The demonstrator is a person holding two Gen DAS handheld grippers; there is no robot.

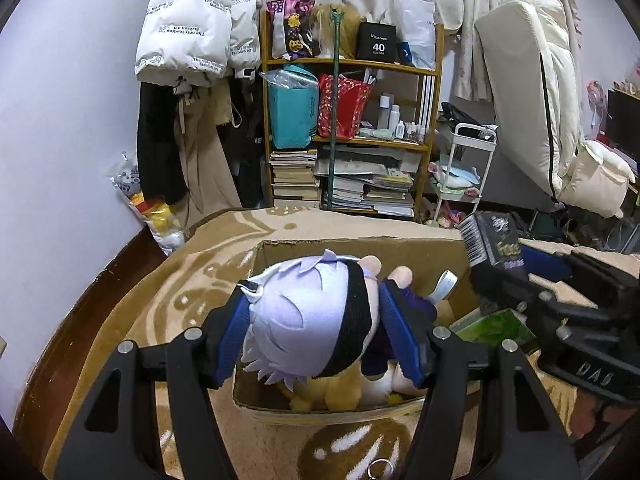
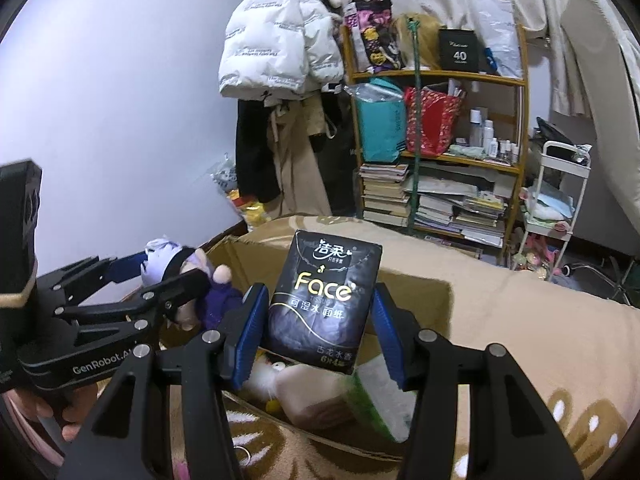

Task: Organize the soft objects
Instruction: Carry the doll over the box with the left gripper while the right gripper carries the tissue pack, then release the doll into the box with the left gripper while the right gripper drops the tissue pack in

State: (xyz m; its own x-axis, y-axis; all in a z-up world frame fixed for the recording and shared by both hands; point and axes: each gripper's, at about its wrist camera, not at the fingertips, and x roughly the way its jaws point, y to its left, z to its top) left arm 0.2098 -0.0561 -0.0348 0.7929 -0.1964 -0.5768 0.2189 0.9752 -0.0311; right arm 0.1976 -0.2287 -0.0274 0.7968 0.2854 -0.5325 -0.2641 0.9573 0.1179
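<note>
A plush doll (image 1: 304, 316) with pale lilac hair and a black blindfold hangs over an open cardboard box (image 1: 420, 254). My left gripper (image 1: 314, 290) is shut on its head, blue pads on both sides. In the right wrist view the same doll (image 2: 162, 258) sits in the left gripper (image 2: 172, 270) at the box's left end. My right gripper (image 2: 320, 287) is shut on a black "Face" tissue pack (image 2: 320, 304), held upright above the box (image 2: 412, 286). Inside the box lie a yellow plush (image 1: 340, 394), a white plush (image 2: 262, 376) and a green-and-white pack (image 2: 376, 396).
The box rests on a beige-and-brown patterned blanket (image 1: 192, 280) with a dark wooden edge (image 1: 92, 300) on the left. Behind stand a wooden shelf (image 1: 352, 128) of books and bags, hanging coats (image 1: 192, 40) and a white cart (image 1: 460, 168). A hand (image 2: 72, 412) holds the left gripper.
</note>
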